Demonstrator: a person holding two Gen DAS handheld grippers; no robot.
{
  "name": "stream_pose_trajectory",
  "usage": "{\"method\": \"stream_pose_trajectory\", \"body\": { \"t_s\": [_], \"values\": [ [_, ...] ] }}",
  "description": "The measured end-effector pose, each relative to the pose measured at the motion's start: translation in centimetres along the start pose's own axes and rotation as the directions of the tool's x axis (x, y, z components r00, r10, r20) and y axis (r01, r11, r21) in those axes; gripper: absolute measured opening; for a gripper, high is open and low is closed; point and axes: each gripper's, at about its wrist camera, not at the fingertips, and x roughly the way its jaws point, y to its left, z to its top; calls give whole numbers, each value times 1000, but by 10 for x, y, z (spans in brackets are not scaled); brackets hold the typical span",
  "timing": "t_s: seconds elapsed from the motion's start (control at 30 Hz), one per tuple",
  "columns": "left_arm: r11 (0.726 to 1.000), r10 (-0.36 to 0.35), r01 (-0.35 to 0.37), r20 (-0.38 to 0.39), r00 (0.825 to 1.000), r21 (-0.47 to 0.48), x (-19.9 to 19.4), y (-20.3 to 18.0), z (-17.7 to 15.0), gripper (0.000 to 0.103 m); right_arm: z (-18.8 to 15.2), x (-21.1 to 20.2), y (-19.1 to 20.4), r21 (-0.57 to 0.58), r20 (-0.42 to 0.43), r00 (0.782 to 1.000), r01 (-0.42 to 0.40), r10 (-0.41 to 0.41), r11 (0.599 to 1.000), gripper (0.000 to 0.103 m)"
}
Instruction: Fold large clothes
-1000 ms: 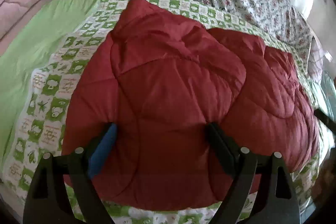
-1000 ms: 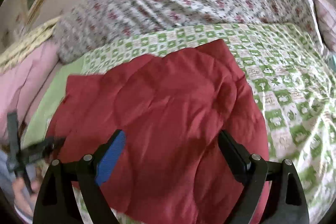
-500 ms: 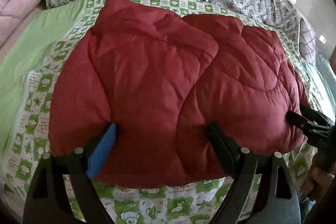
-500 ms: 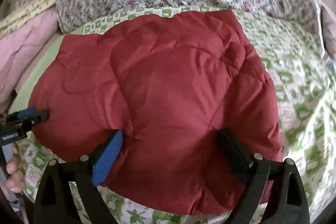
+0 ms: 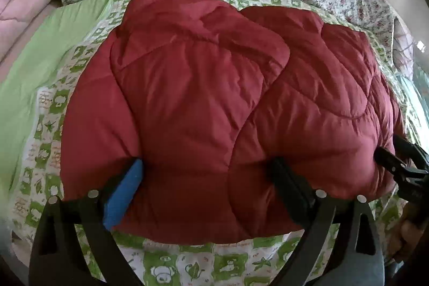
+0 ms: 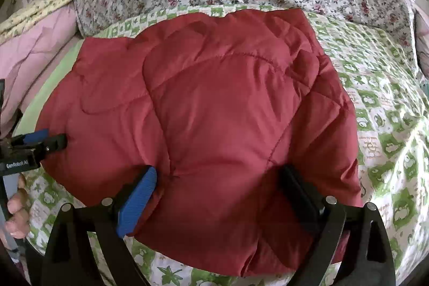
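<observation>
Now the folded red jacket (image 5: 214, 111) bulges between the left gripper (image 5: 206, 178)'s spread jaws, just widened; since before, it lies flatter.

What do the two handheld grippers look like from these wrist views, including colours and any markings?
Both look alike. The left gripper and the right gripper each have black curved linkage arms with silver rivets. On each, one of the jaws carries a blue pad and the other a black one. Seen from the right wrist, the left gripper's body bears white "GenRobot.AI" lettering. No cables or sleeves are visible.
</observation>
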Motion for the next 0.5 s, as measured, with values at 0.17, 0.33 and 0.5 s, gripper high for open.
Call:
{"method": "stream_pose_trajectory", "body": {
  "t_s": [0.17, 0.33, 0.5],
  "values": [
    [999, 29, -30, -15, 999, -13, 1, -2, 1, 98, 0, 1, -1, -12, -9, 1000, -12, 12, 1000, 96],
    [999, 47, -48, -17, 999, -5, 2, -4, 1, 99, -1, -1, -2, -4, -9, 1000, -15, 15, 1000, 96],
    [999, 34, -34, -17, 999, 13, 2, -1, 1, 99, 2, -8, 0, 6, -26, 1000, -1, 1, 1000, 96]
  ]
}}
